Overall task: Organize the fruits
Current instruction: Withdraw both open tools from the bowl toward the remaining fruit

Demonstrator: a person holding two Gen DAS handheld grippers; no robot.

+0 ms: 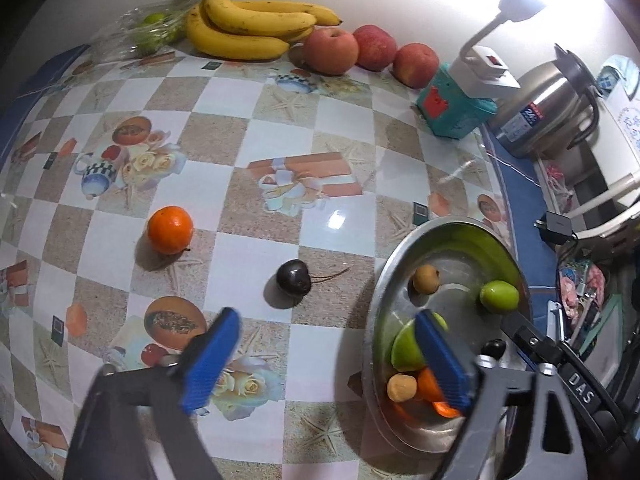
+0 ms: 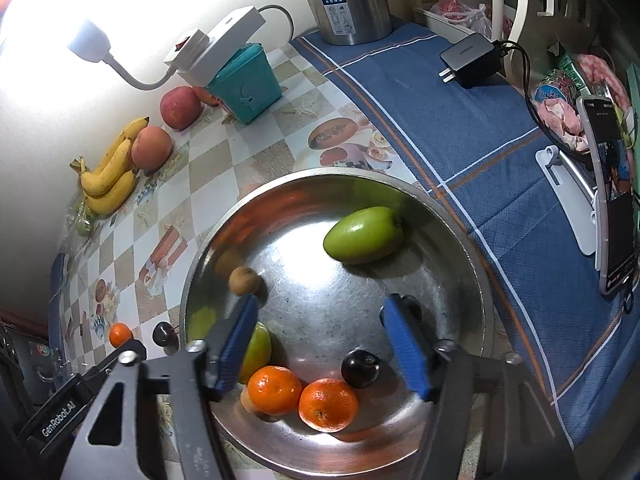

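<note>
Stainless steel is being filled: in the left wrist view, a round metal bowl (image 1: 404,264) is being seen at the right edge of the checked tablecloth (image 1: 256,128), already loaded with two green fruits, two small tan fruits, an orange piece and a small dark fruit. Still outside it, a small orange mandarin (image 1: 170,230) and a dark stemmed cherry (image 1: 294,278) are being left on the cloth, well apart from the bowl. The left gripper (image 1: 326,360) is being held spread wide, nothing between its blue pads.

In the right wrist view, the right gripper (image 2: 322,344) is being held open above the bowl, empty; the dark round plum-like fruit (image 2: 360,368) beneath it is probably lying released. Roughly two pieces are being left to collect; the bananas (image 2: 110,176) may be staying.
</note>
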